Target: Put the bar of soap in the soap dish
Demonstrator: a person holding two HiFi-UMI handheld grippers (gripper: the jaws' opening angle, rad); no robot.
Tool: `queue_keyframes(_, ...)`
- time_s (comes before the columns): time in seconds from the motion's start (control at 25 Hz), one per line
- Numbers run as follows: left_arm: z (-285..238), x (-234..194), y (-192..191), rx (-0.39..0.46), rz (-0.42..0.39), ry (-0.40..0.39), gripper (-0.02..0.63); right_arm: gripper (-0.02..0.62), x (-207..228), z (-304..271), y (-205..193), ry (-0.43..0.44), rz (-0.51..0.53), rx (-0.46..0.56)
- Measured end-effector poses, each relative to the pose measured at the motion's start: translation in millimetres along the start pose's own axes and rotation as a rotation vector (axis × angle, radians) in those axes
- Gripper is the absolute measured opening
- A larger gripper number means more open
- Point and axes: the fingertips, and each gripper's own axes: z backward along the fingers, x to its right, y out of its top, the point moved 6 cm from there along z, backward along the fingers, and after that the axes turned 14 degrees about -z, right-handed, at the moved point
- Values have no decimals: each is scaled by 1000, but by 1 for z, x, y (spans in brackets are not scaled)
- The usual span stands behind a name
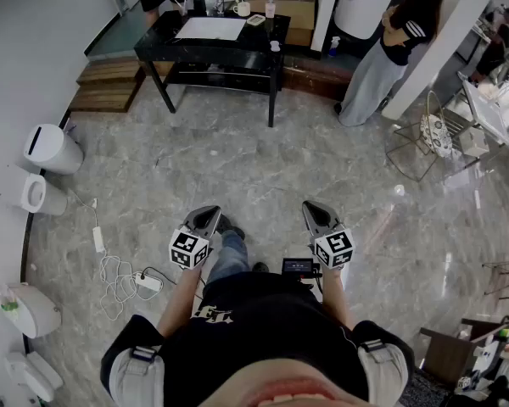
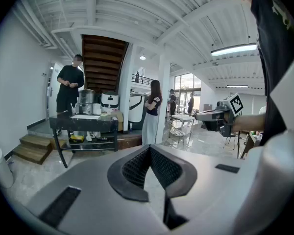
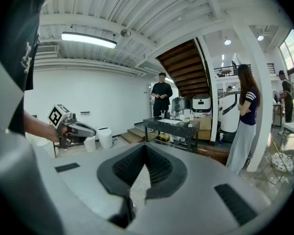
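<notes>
Marble floor [image 1: 237, 168] lies open between us and the black table [image 1: 157, 42], which stands well ahead and somewhat to the left. We find the left gripper [image 1: 210, 214] and the right gripper [image 1: 312, 209] each with jaws closed together, holding nothing. We cannot make out the bar of soap or the soap dish; the small items on that table are too small to name. We judge the left gripper marginally nearer the table.
</notes>
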Motion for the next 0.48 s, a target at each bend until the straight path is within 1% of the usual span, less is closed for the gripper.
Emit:
queue_keyframes(0.32,-5,-19,-11,2,19,1,8,6,-2,-18,-3,-10,-1,-23)
queue_keyframes(0.48,-13,-35,-24,-21,47,-7,8,6,-5,-38,-3,11,-4,-49)
